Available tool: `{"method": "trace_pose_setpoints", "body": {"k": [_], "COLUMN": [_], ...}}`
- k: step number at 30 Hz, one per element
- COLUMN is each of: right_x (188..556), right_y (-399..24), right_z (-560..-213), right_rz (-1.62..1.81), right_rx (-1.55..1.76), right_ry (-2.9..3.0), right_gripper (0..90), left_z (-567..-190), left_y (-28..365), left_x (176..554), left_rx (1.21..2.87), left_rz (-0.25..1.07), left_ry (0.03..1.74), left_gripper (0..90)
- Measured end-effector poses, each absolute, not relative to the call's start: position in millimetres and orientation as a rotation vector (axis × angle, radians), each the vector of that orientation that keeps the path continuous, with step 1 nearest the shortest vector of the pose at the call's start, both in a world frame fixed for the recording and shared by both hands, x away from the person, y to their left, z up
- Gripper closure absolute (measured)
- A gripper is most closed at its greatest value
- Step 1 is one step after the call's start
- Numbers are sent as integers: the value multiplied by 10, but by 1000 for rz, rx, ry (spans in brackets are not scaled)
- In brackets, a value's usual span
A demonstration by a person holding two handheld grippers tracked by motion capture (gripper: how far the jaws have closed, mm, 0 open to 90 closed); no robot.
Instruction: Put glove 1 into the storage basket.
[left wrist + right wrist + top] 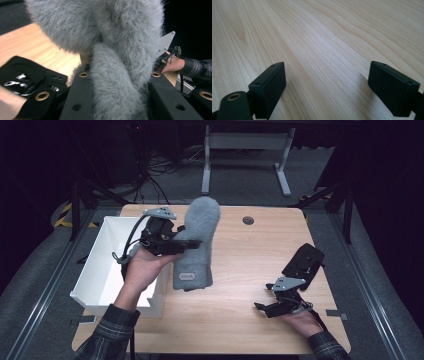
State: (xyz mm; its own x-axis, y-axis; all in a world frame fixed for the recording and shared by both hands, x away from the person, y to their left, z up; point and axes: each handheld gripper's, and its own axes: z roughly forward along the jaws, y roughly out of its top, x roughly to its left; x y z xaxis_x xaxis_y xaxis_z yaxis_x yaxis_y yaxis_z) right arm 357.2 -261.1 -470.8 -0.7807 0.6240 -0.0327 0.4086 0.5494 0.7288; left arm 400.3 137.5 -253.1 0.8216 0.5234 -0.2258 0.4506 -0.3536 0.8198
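A fluffy grey mitten [200,227] with a small label near its cuff is held up over the left half of the wooden table [240,255]. My left gripper [191,244] is shut on its middle from the left side. In the left gripper view the grey mitten [112,37] bulges between and above the two black jaws of the left gripper [117,82]. My right gripper [261,308] rests low at the front right, open with nothing between its fingers. In the right gripper view the right gripper [327,85] has its jaws wide apart over bare wood.
A white open box [95,270] stands at the table's left edge, just left of my left hand. A black glove [305,262] lies near the right edge, behind my right gripper; the black glove [25,80] is at the left of the left gripper view.
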Motion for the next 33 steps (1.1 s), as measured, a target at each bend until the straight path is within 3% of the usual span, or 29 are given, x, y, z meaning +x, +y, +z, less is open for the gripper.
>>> {"method": "trace_pose_setpoints", "body": {"k": [18, 33], "right_x": [3573, 3577], "right_y": [-2609, -2603], "right_z": [-4707, -4707], "right_rz": [1063, 1060], "right_rx": [866, 881], "right_ry": [2496, 2489], "right_gripper": [153, 153], "left_z": [-2218, -2546], "left_y": [2377, 2946], "left_x": [3936, 3902], "left_rx": [1904, 1896], "left_rz": [192, 221], "left_ry": [864, 1021], "left_gripper": [721, 722]}}
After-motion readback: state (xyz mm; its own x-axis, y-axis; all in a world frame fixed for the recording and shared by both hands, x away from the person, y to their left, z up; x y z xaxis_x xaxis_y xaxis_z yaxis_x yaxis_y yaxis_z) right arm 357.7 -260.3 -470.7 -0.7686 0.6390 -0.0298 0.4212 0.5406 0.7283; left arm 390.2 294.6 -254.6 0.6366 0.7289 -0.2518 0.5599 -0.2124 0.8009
